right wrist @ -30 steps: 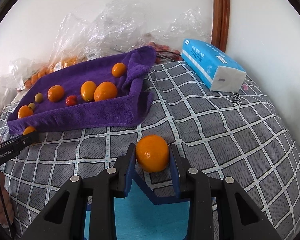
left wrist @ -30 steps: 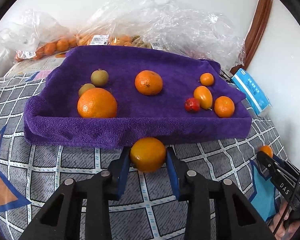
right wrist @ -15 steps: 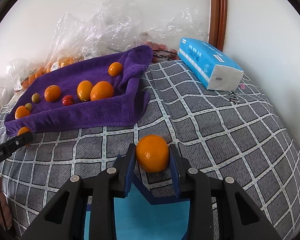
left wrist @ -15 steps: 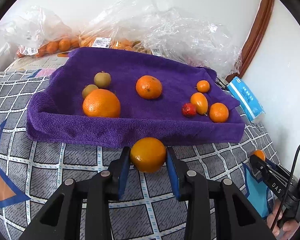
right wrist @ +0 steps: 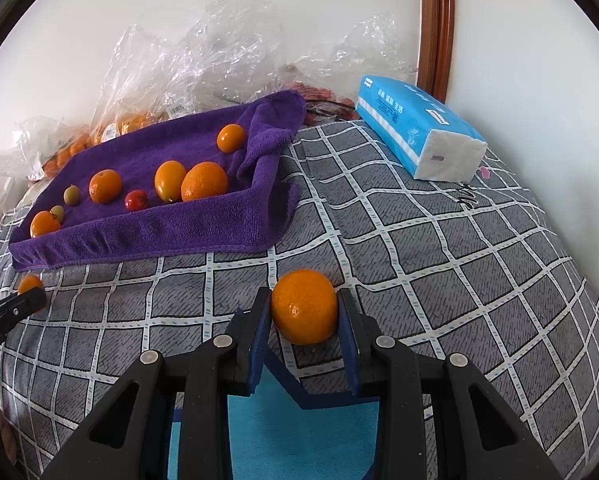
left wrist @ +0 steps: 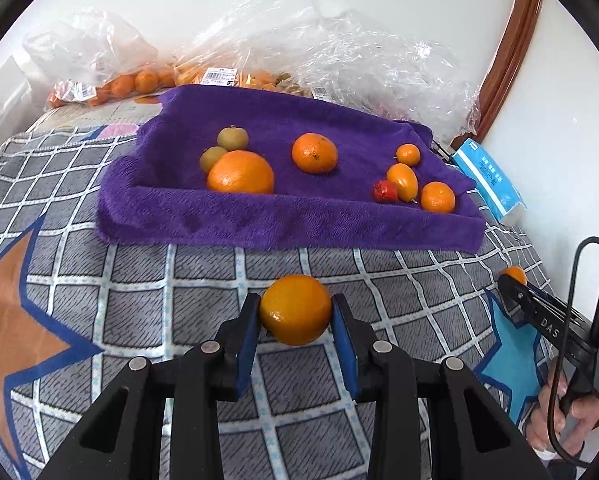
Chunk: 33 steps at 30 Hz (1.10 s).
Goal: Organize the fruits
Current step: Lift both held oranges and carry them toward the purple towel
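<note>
Holding an orange (left wrist: pixel 295 309) tight between its two blue pads, the left gripper (left wrist: pixel 295 320) hung just over the checked blanket (left wrist: pixel 139 304). The right gripper (right wrist: pixel 304 322) did the same with another orange (right wrist: pixel 304 306), squeezed between its own pads. Each fruit filled the whole gap, so neither gripper had room to close more. Straight ahead of the left gripper lay the purple towel (left wrist: pixel 283 220), with its near edge folded up like a low wall. On the towel sat a big orange (left wrist: pixel 241 173) with two small green fruits (left wrist: pixel 232 138) touching it from behind. A middle orange (left wrist: pixel 314 153) sat alone past that. Farther right were a tiny red fruit (left wrist: pixel 384 191), an egg-shaped orange fruit (left wrist: pixel 402 182) and two small round ones, all close together. From the right gripper, the towel lay ahead and to the left. A blue tissue pack (right wrist: pixel 415 136) lay ahead and to the right, near the wall. Crinkly clear bags (left wrist: pixel 339 64) were piled behind the towel.
</note>
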### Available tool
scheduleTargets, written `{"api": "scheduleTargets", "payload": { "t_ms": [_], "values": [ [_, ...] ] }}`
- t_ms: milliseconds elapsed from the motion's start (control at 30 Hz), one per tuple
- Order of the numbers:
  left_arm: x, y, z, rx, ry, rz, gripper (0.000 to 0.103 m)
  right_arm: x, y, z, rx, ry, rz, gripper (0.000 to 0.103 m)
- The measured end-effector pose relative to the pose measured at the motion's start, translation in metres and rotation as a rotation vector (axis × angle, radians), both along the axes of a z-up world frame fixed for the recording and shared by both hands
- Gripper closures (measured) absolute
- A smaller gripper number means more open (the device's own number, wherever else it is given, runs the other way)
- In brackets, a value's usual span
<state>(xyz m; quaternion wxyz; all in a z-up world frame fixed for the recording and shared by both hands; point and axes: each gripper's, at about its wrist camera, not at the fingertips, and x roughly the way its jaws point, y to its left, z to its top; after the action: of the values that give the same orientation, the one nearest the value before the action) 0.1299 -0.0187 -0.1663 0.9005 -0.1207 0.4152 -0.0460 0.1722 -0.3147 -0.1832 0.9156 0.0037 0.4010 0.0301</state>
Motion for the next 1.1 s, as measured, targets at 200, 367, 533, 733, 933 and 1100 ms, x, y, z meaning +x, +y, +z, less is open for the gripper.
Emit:
{"api": "scheduleTargets", "payload": {
  "t_ms": [200, 367, 533, 733, 933, 1100],
  "values": [
    [-0.016, 0.019, 0.006, -0.006, -0.001, 0.019, 0.07, -0.004, 0.005, 0.002, -0.051, -0.018, -0.041, 0.071],
    [-0.027, 0.042, 0.008, -0.036, 0.013, 0.053, 0.07, -0.012, 0.015, 0.0, -0.008, 0.014, -0.052, 0.071],
    [-0.037, 0.06, 0.016, -0.049, 0.005, 0.076, 0.07, -0.021, 0.04, -0.001, -0.016, 0.041, -0.026, 0.071],
    [-0.044, 0.076, 0.027, -0.079, -0.003, 0.09, 0.07, -0.032, 0.073, 0.012, -0.02, 0.049, 0.015, 0.071],
    [-0.048, 0.085, 0.044, -0.09, -0.02, 0.094, 0.07, -0.036, 0.09, 0.035, -0.015, 0.023, 0.029, 0.071],
    [-0.046, 0.089, 0.062, -0.086, -0.022, 0.081, 0.07, -0.033, 0.1, 0.057, -0.025, -0.002, 0.042, 0.071]
  ]
}}
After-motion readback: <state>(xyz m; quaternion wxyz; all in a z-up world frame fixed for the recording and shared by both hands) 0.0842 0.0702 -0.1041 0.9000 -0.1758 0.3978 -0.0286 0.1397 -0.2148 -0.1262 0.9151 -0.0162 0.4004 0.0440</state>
